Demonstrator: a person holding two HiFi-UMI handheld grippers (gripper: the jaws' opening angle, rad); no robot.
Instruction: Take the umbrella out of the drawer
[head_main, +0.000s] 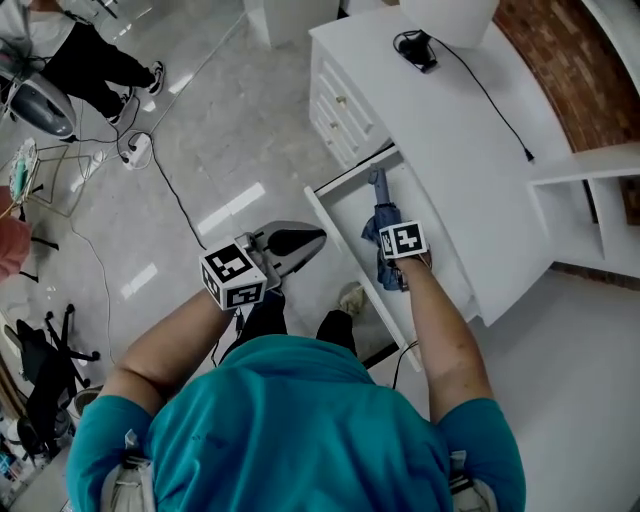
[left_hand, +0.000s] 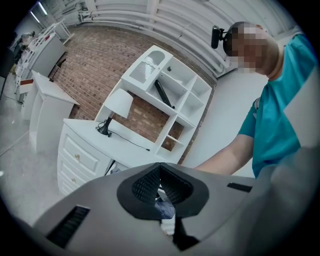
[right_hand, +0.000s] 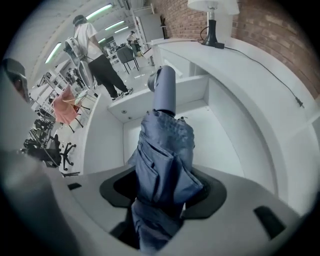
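My right tool (right_hand: 162, 195) points steeply down into the open drawer (right_hand: 210, 135), clamped around the folded blue umbrella (right_hand: 165, 150) at its bunched fabric so it can lift out lengthwise. The handle end seems to sit low inside the drawer. My left tool (left_hand: 161, 187) hangs clenched and empty, clear of the desk (head_main: 470, 130).

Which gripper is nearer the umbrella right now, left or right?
Right. The right gripper is clamped on the umbrella over the open drawer. The left gripper, jaws together, sits outside the drawer's front, clear of the umbrella.
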